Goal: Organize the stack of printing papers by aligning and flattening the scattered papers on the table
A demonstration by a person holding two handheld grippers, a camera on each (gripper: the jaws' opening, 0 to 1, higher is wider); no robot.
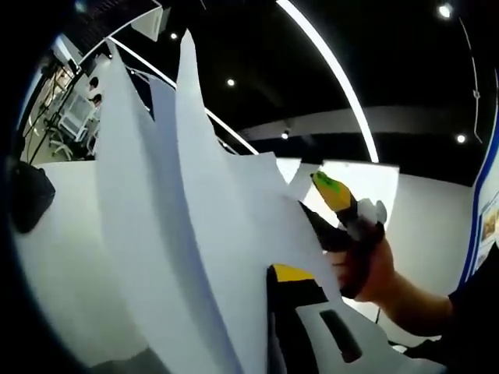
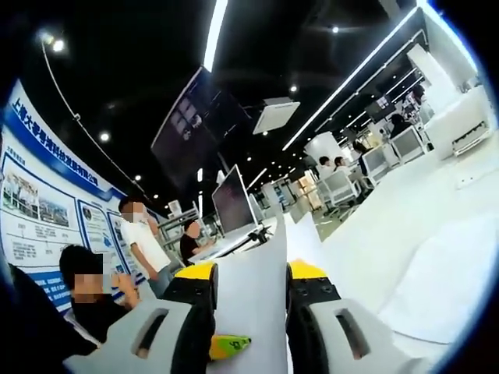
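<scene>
Both grippers [image 2: 249, 292] clamp upright papers [image 1: 195, 218]; hand [image 1: 366, 269] raised

White papers [image 1: 210, 234]; grey right gripper [image 2: 249, 300] with black jaws tipped yellow; white table [image 2: 437, 234]; blue-bordered wall poster [image 2: 47, 210].

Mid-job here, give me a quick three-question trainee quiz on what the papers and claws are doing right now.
1. True or false: the papers lie flat on the table.
2. In the right gripper view, what sits between the jaws of the right claw? A) nothing B) papers C) a pen
3. Fill in: in the left gripper view, the claw coming in from the right is held by a ____.

Key: 1 false, they stand upright and fanned. 2 B. 3 hand.
</scene>
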